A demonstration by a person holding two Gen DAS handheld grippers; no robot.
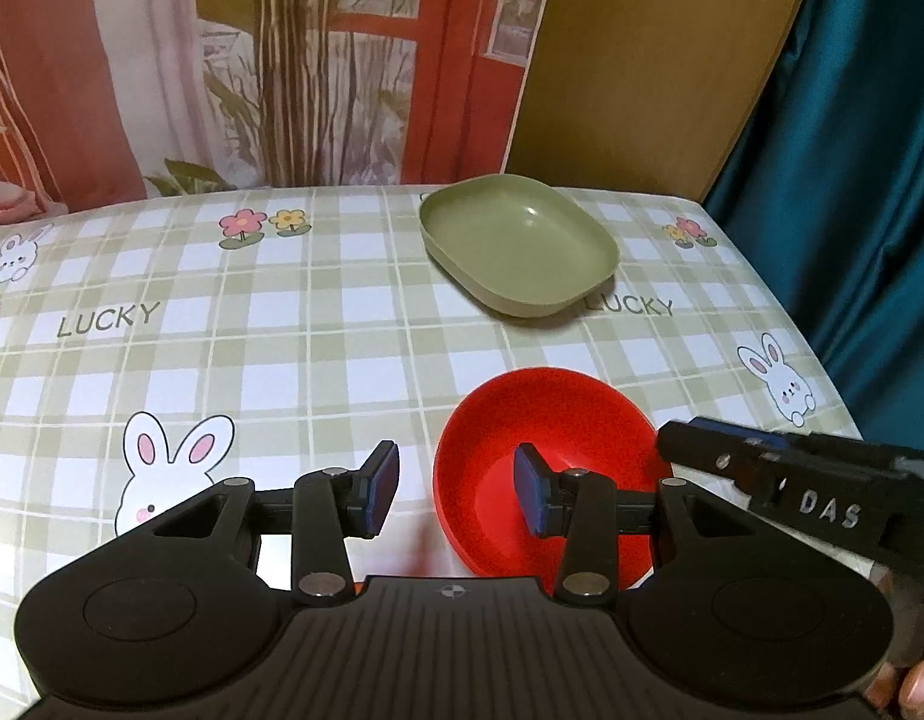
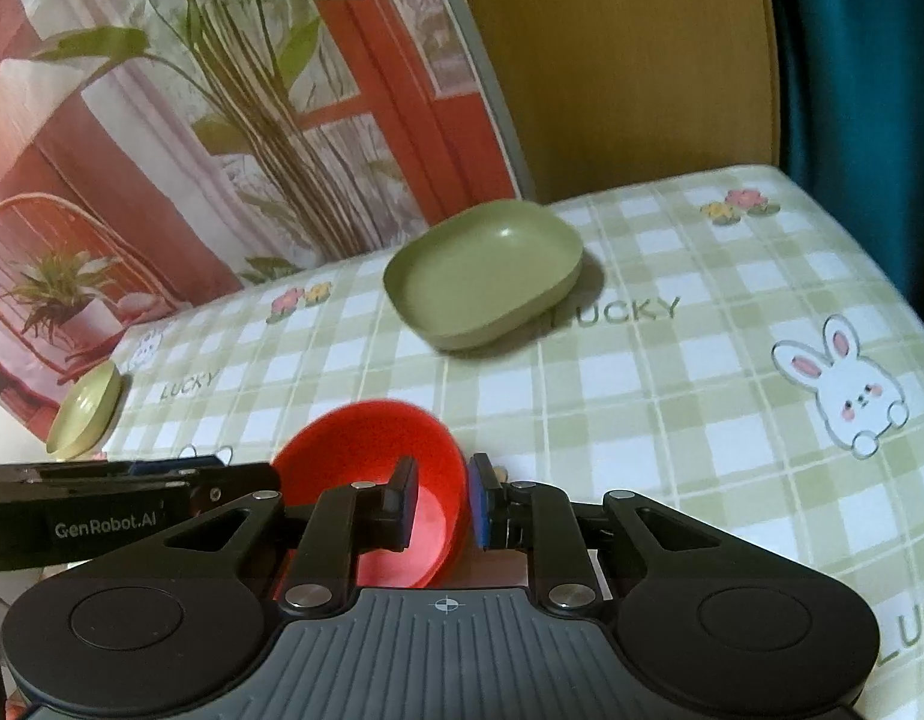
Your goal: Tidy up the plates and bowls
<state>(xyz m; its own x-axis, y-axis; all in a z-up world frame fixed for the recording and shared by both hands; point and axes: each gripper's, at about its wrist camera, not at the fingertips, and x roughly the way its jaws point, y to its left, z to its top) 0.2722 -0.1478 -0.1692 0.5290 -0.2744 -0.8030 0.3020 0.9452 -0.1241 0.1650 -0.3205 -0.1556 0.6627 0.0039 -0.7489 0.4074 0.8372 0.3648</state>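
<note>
A red bowl [image 1: 552, 420] sits near the table's front, tilted. My right gripper [image 2: 441, 501] is shut on the red bowl's [image 2: 366, 444] right rim, one finger inside and one outside. My left gripper [image 1: 456, 489] is open, with its right finger over the bowl's left rim and its left finger outside; it grips nothing. The right gripper's body [image 1: 810, 480] shows at the right of the left wrist view. A green rectangular dish [image 1: 516, 240] stands empty farther back; it also shows in the right wrist view [image 2: 480, 270].
A small green plate [image 2: 84, 402] lies at the table's far left edge. The checked tablecloth [image 1: 282, 330] covers the table. A printed backdrop [image 1: 252, 60] and a wooden panel [image 1: 642, 60] stand behind. A teal curtain [image 1: 852, 180] hangs at the right.
</note>
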